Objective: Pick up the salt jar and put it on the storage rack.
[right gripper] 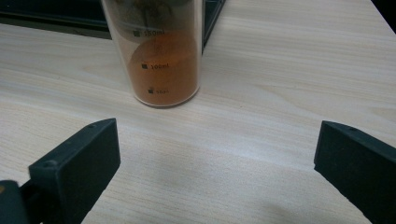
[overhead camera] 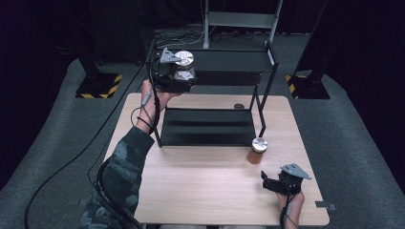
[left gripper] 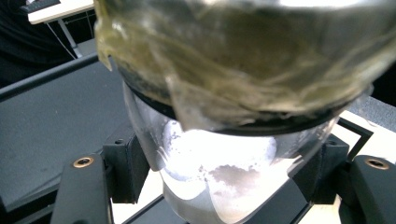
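Left hand-held gripper (overhead camera: pixel 177 76) clamps a clear jar (left gripper: pixel 219 177) at the rack's (overhead camera: pixel 229 59) top shelf (glass may slip). Right hand-held gripper (overhead camera: pixel 279 183) gapes near the orange jar (right gripper: pixel 161 56) on the bench (overhead camera: pixel 210 186).

Left gripper (overhead camera: pixel 184 76) w/ jar (overhead camera: pixel 184 66), prob. clamped

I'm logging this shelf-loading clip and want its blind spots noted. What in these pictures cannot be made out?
- Clear glass jar in the left gripper: in the left gripper view its top is cut off by the frame edge, and its pale contents are blurred.
- Clear plastic jar of orange powder: lid cut off in the right gripper view; its lowest printed mark is too small to read.
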`<state>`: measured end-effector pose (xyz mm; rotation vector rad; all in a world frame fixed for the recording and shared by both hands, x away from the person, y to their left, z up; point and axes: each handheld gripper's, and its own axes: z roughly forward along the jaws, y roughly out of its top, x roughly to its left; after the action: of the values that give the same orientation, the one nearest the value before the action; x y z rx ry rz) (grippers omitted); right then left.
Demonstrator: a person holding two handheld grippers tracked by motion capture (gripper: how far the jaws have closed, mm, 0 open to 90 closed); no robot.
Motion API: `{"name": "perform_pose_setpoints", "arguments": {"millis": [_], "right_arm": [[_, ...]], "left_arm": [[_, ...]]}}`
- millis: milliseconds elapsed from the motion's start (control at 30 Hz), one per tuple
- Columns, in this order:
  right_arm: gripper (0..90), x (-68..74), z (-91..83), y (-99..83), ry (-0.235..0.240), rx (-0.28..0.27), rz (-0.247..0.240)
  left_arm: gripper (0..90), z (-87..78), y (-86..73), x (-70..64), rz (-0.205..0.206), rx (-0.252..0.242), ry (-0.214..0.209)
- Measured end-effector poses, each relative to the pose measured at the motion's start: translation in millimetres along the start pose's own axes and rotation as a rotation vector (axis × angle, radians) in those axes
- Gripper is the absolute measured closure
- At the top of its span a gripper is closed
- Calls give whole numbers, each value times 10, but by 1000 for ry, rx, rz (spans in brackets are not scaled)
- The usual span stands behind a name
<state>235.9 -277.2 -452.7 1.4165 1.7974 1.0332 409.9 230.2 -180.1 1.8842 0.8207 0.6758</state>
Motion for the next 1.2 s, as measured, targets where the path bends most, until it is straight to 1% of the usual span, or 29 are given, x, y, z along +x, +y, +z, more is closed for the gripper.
{"name": "perform_pose_setpoints", "arguments": {"millis": [400, 700, 867, 967, 1033, 1200], "right_arm": [[0, 1, 2, 4, 0, 2, 0], [0, -2, 4, 6, 1, 3, 3], [0, -4, 6, 8, 2, 4, 2], [0, -1, 8, 11, 2, 6, -3], [0, -4, 9, 12, 3, 6, -4], [0, -6, 8, 13, 4, 6, -3]], "left_arm": [[304, -41, 118, 22, 0, -17, 2], [304, -71, 231, 20, 11, -27, 5], [304, -60, 296, 19, 15, -30, 11], [304, -42, 337, 39, 7, -29, 8], [304, -27, 368, 36, 10, -25, 16], [304, 17, 436, 48, 5, -20, 21]]}}
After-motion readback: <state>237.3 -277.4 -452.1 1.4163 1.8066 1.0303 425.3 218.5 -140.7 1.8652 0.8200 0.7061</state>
